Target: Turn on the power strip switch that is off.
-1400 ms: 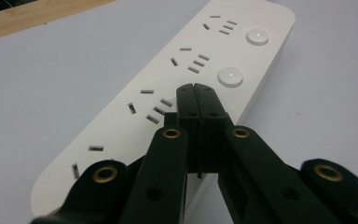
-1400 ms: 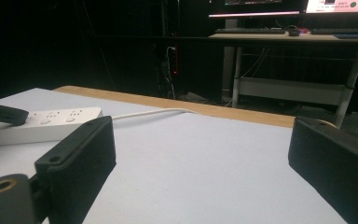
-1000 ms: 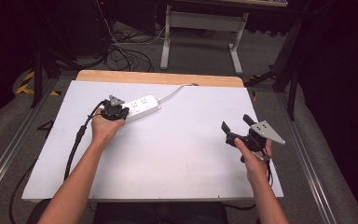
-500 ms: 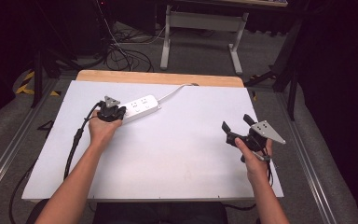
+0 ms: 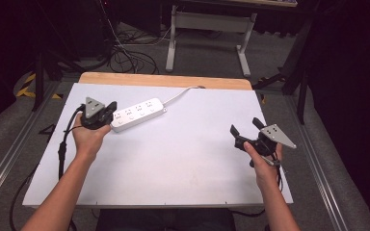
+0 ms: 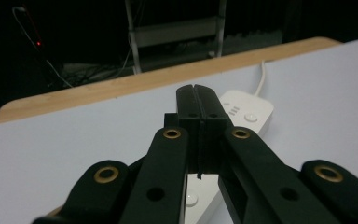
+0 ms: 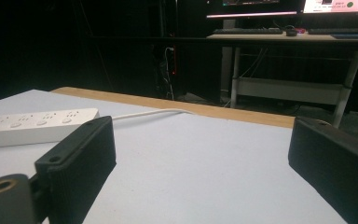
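Note:
A white power strip (image 5: 137,114) lies at the back left of the white table (image 5: 173,163). Its cord (image 5: 183,94) runs toward the far wooden edge. My left gripper (image 5: 107,112) is held at the strip's left end, jaws pressed together with nothing between them. In the left gripper view the shut gripper (image 6: 197,95) hangs just above the power strip (image 6: 248,111). My right gripper (image 5: 245,126) is held at the right side of the table, open and empty. The right gripper view looks between that gripper's spread jaws (image 7: 203,140) over bare table to the power strip (image 7: 32,123).
A wooden strip (image 5: 164,80) borders the table's far side. Beyond it on the floor stand a white desk frame (image 5: 207,21) and loose cables (image 5: 125,55). A black cable (image 5: 62,149) trails from the left gripper along the table's left part.
My left hand has drawn its gripper to the left and a little up, from over the strip's left end to its tip. The right hand has kept still.

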Demonstrator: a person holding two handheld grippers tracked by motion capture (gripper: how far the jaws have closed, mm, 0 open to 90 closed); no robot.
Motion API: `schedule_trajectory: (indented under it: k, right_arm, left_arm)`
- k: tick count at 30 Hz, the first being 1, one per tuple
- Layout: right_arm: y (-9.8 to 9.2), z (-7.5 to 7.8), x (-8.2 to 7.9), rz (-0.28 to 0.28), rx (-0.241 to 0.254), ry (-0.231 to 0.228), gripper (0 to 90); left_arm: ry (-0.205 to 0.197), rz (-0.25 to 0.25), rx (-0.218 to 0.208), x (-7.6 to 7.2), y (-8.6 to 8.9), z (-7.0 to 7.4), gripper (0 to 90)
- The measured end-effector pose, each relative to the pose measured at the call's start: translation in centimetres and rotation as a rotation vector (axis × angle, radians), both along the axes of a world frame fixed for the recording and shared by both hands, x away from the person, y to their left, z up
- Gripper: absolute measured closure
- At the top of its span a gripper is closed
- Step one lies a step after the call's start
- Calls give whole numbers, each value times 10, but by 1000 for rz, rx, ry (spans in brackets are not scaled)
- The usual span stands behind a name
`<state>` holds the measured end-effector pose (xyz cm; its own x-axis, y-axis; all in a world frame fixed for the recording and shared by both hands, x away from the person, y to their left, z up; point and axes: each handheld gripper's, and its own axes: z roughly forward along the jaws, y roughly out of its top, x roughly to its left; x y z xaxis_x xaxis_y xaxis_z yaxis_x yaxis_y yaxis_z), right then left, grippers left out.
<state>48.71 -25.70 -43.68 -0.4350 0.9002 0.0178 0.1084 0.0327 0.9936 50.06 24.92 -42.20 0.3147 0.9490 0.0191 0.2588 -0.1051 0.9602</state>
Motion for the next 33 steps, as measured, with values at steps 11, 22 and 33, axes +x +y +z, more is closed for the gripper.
schedule_trajectory:
  k: [11, 22, 33]
  right_arm:
    - [6, 0, -1, 9, -13, -3, 80]
    - [6, 0, 0, 9, -14, -1, 80]
    - [6, 0, 0, 8, -16, 1, 80]
  left_arm:
    - [-113, 57, -46, -58, 27, 15, 900]
    - [-125, 80, -32, -63, 30, 13, 900]
    - [-153, 85, -59, -65, 34, 14, 751]
